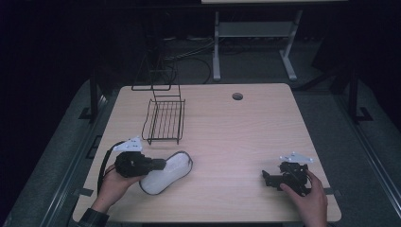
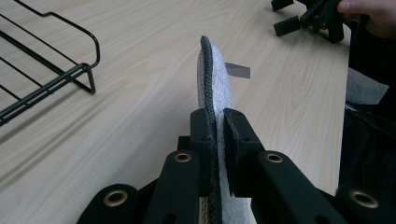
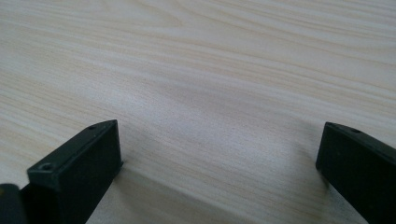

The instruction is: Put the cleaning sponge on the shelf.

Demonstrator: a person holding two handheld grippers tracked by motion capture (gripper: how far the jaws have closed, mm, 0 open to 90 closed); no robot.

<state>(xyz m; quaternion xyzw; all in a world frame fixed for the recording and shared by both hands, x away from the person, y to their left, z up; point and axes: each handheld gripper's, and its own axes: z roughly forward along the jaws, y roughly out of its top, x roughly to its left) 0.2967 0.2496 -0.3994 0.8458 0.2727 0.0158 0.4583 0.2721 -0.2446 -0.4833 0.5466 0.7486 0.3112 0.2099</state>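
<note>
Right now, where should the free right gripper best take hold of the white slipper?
On the dark-trimmed rim at the toe end of the white slipper, coming from the right. The left gripper already pinches the opposite rim, and the thin edge fits between open fingers.

A wide stretch of bare tabletop (image 1: 236,142) is left open between the two hands, and the whole right half can be crossed freely. The back left is blocked by a black wire rack (image 1: 164,120) (its tall frame rises behind it). Just in front of the rack, passage is narrowed by the white slipper (image 1: 166,172) clamped in the left gripper (image 1: 161,164).
</note>
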